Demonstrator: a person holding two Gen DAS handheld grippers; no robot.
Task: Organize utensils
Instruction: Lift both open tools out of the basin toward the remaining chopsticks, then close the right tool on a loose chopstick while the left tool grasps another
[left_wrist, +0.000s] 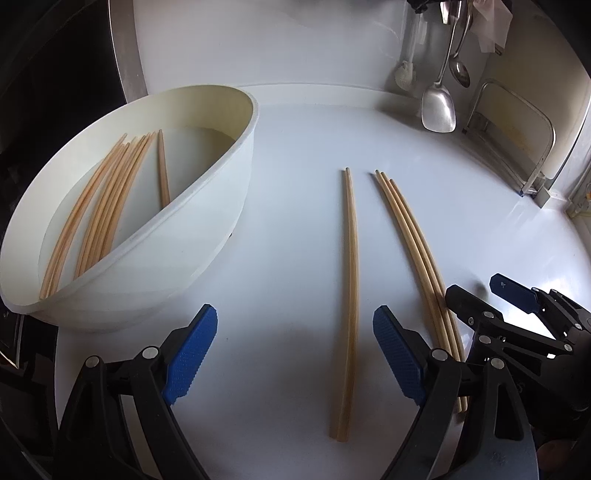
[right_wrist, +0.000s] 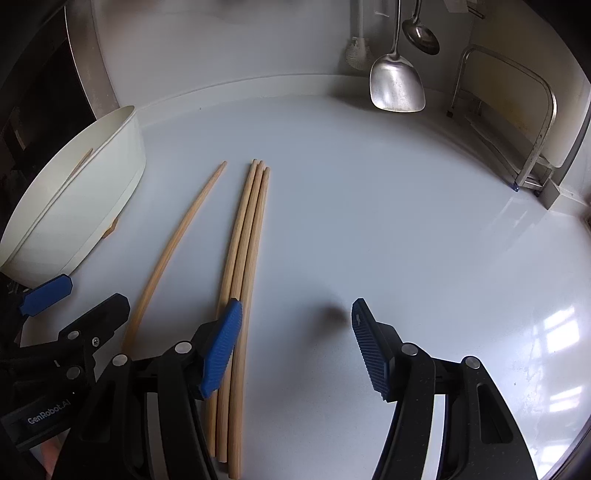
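Note:
A single wooden chopstick (left_wrist: 350, 280) lies on the white counter between my left gripper's open jaws (left_wrist: 295, 354). Three chopsticks (left_wrist: 413, 240) lie together just to its right. A white oval tub (left_wrist: 155, 236) at the left holds several chopsticks (left_wrist: 107, 206). In the right wrist view my right gripper (right_wrist: 295, 347) is open and empty; its left finger (right_wrist: 221, 347) sits over the three chopsticks (right_wrist: 247, 258), and the single chopstick (right_wrist: 173, 247) lies further left. The right gripper also shows in the left wrist view (left_wrist: 491, 299), and the left gripper in the right wrist view (right_wrist: 81, 299).
A steel spatula (right_wrist: 397, 85) and a ladle (right_wrist: 421, 35) hang at the back wall beside a white brush (right_wrist: 358, 51). A metal rack (right_wrist: 532, 147) stands at the right. The tub (right_wrist: 74, 206) sits at the counter's left edge by a dark appliance.

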